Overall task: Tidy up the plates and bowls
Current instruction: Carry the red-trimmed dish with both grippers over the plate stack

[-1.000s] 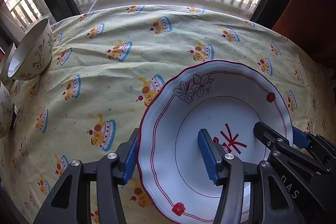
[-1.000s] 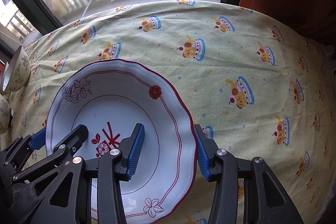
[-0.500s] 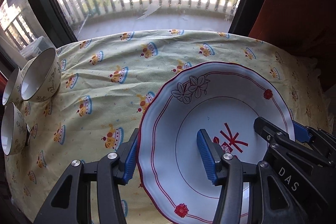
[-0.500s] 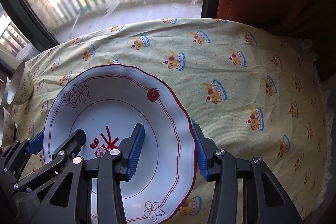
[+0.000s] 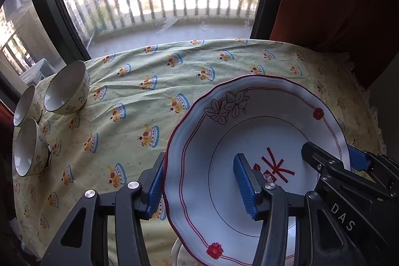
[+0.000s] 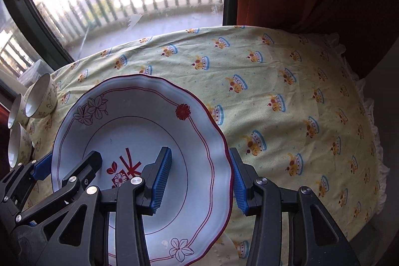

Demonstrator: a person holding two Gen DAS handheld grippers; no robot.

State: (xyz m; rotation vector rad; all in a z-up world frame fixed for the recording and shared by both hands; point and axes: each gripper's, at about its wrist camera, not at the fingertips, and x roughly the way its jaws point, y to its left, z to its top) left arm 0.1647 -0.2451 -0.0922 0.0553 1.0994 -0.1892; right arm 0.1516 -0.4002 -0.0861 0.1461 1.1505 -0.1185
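Both claws have risen with the one scalloped plate (image 5: 249, 131), now clear above the counter (image 6: 286, 96). I count three bowls (image 5: 67, 89) clustered at its left end. My left claw (image 5: 202, 186) and right claw (image 6: 199, 178) each stand part-closed, clamping opposite rims.

The plate (image 5: 251, 131) is white with a scalloped dark-red rim, thin red rings, outlined flowers and red blossoms. The tablecloth (image 6: 286, 96) is pale yellow with orange-and-blue cake motifs. Three bowls (image 5: 67, 89) are cream with leafy sprigs, white inside.
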